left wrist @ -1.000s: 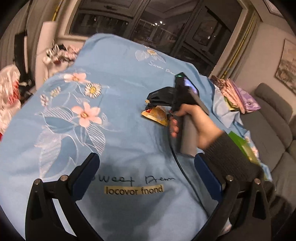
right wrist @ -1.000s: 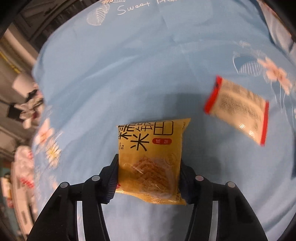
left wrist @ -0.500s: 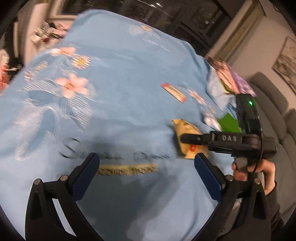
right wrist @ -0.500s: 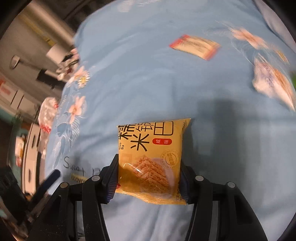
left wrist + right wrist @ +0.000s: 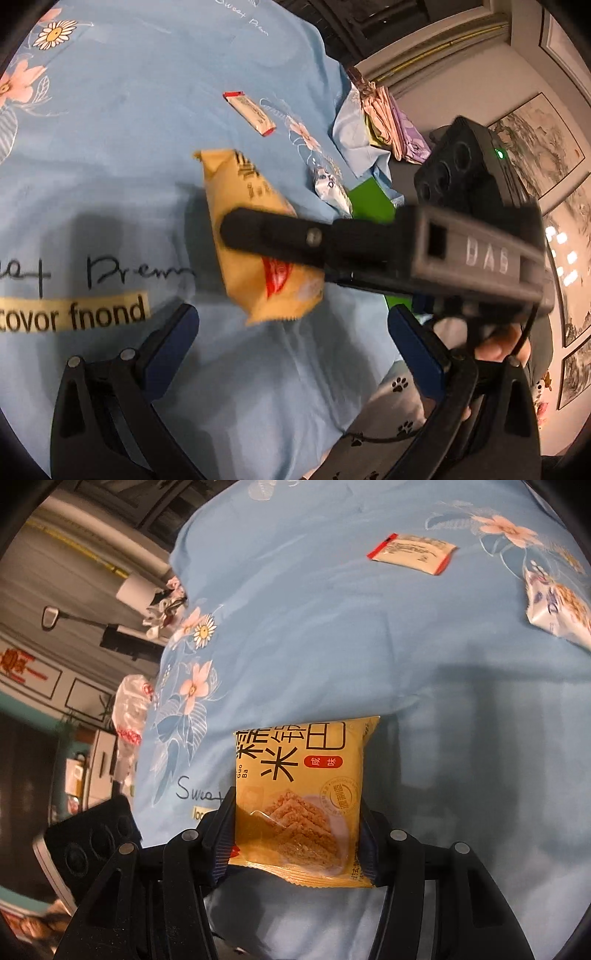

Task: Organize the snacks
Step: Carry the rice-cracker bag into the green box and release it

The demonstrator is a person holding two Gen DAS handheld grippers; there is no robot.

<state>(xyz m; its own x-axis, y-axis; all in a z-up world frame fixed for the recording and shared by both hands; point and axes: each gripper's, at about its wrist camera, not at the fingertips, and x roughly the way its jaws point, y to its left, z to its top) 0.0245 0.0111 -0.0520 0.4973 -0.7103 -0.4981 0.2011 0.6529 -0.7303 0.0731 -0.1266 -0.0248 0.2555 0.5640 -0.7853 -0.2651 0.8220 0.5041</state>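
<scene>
— Which step is this?

— A carry, I'd say. The right tool (image 5: 297, 834) is clamped on the yellow snack packet (image 5: 301, 797), held above the blue flowered cloth (image 5: 332, 627) on the worktop, low in the middle of its frame.

— And the left tool (image 5: 291, 339)?

— Jaws apart, nothing between them, the packet just beyond.

— What's next?

— Probably setting it near the red-edged sachet (image 5: 413, 554) and the white bag (image 5: 557, 609), upper right, then letting go.
</scene>
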